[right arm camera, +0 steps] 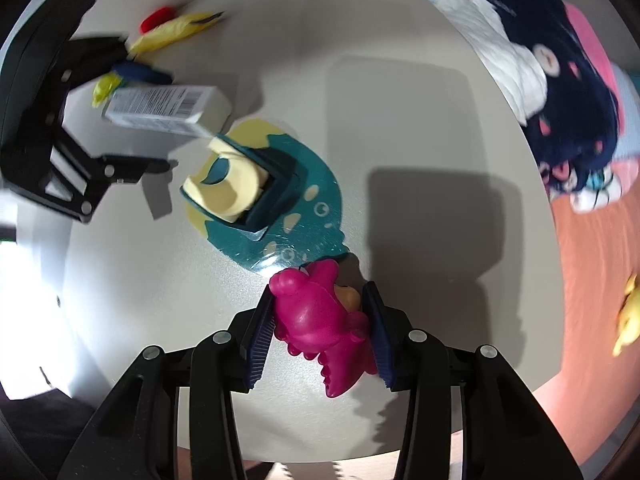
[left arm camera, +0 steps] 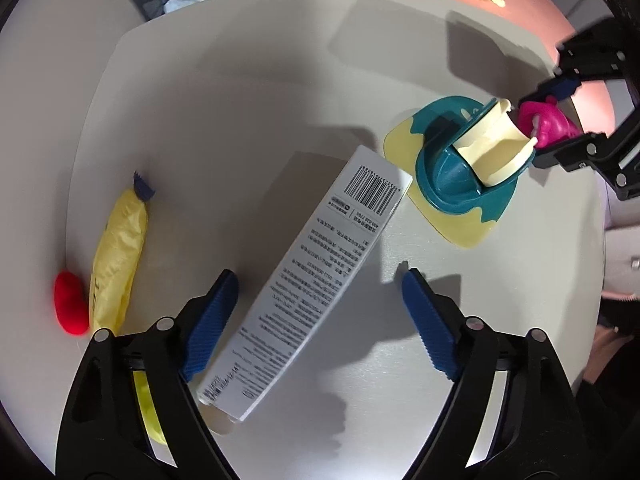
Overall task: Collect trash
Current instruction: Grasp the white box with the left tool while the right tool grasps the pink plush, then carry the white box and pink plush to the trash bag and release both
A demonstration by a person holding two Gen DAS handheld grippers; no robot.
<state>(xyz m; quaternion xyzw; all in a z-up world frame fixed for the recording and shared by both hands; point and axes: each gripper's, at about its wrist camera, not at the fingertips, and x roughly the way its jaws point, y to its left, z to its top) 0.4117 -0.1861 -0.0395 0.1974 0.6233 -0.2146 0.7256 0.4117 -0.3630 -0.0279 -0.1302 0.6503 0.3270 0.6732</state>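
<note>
While the left tongs (left arm camera: 316, 304) stand wide astride a long white carton (left arm camera: 308, 280) lying flat on the bench (left arm camera: 240, 100), neither pad touches it. Right tongs (right arm camera: 320, 320) clasp a magenta toy creature (right arm camera: 316, 316) at the edge of a teal and cream blister pack (right arm camera: 256, 184), which lies just beside the carton's barcode end. A yellow wrapper (left arm camera: 116, 256) and a red lump (left arm camera: 72, 304) rest near the bench edge, beside the left tongs.
</note>
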